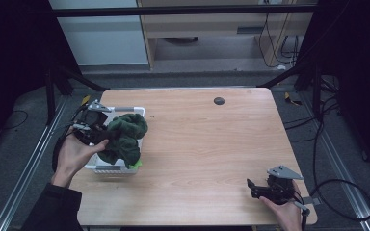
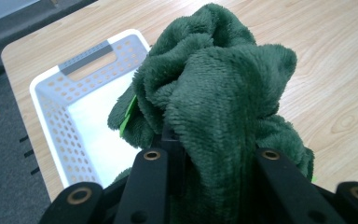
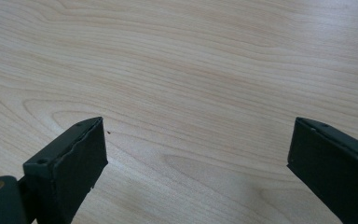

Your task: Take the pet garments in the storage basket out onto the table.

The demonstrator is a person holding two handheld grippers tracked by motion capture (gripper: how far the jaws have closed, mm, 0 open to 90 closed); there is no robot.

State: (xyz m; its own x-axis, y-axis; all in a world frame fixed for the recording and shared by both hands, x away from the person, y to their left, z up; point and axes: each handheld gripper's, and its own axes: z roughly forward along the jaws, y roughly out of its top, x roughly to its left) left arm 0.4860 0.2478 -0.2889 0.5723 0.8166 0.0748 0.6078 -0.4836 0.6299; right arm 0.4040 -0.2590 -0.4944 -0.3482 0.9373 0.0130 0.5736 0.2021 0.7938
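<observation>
- A pale wood-grain worktop (image 1: 207, 144) with rounded corners was seen from above, standing on grey carpet between dark frame posts.
- A small dark round disc (image 1: 218, 100) was set into the worktop near its far edge.
- Beyond the worktop, a white panel and a light wooden cabinet were seen against the back of the room, with black cables trailing on the floor at the right.
- A white perforated basket (image 1: 107, 167) was placed at the worktop's left edge; its grey handle slot was seen in the left gripper view.
- A dark green plush cloth (image 1: 125, 137) was held bunched above the basket's rim, partly hanging over it toward the worktop.
- The left claw (image 1: 98, 138) was clamped on the cloth, whose pile was pressed between the black jaws.
- The right claw (image 1: 251, 188) was held wide apart, with nothing between the jaws, low over bare wood near the worktop's near right corner.
</observation>
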